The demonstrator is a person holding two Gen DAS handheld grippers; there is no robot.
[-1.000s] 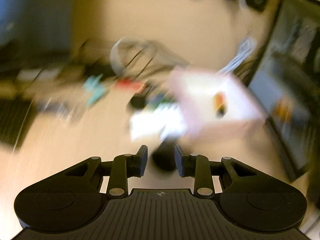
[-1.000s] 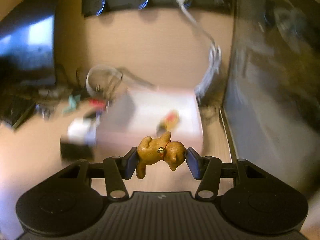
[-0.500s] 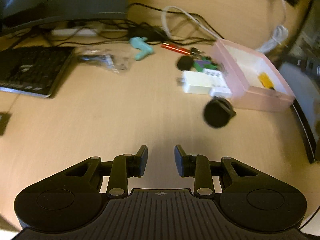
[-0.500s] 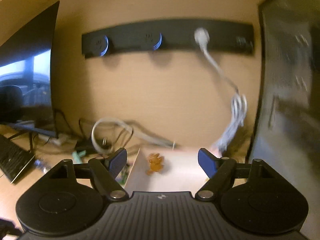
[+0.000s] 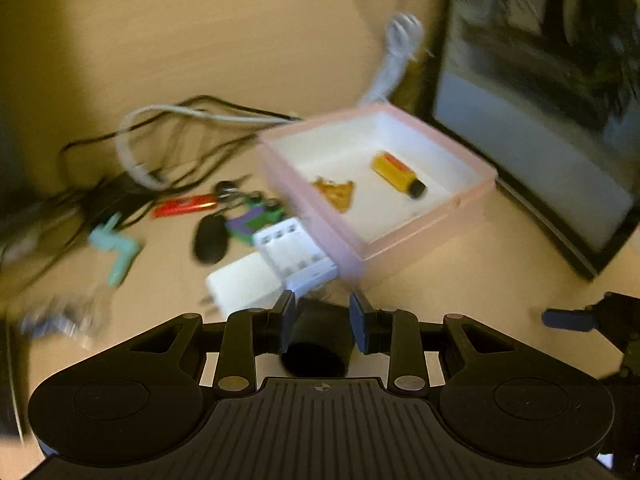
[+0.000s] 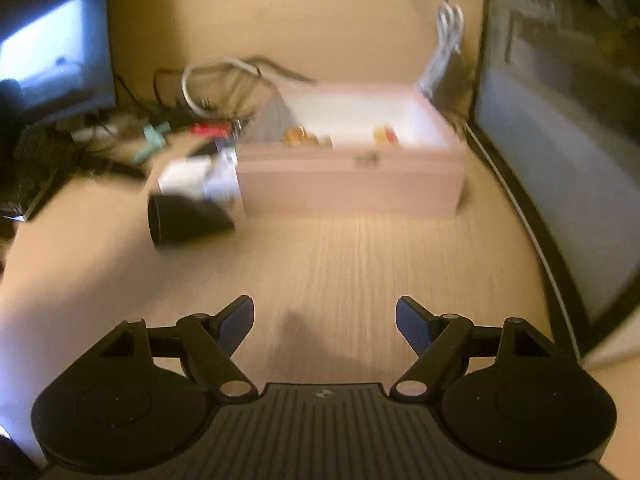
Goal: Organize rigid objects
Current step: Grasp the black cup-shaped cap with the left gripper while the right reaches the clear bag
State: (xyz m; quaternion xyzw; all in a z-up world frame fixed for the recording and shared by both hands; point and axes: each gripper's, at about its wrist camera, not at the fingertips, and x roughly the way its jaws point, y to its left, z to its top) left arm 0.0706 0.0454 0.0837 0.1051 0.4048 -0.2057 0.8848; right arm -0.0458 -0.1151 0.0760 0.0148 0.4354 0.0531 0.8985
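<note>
Jaws of our left gripper (image 5: 322,316) were opening, narrow gap, black cylinder (image 5: 318,340) between pads; grip contact we could not tell. Our right gripper (image 6: 325,322) stood wide, nothing held. One second before, right held brown bear figure (image 5: 335,194); now bear lay inside pink box (image 5: 424,236) beside yellow tube (image 5: 398,176). Count in box: two items. Outside, left of box on desk (image 6: 360,264): one white charger (image 5: 276,268), one black fob (image 5: 210,240), one red stick (image 5: 184,206), one teal piece (image 5: 116,252).
</note>
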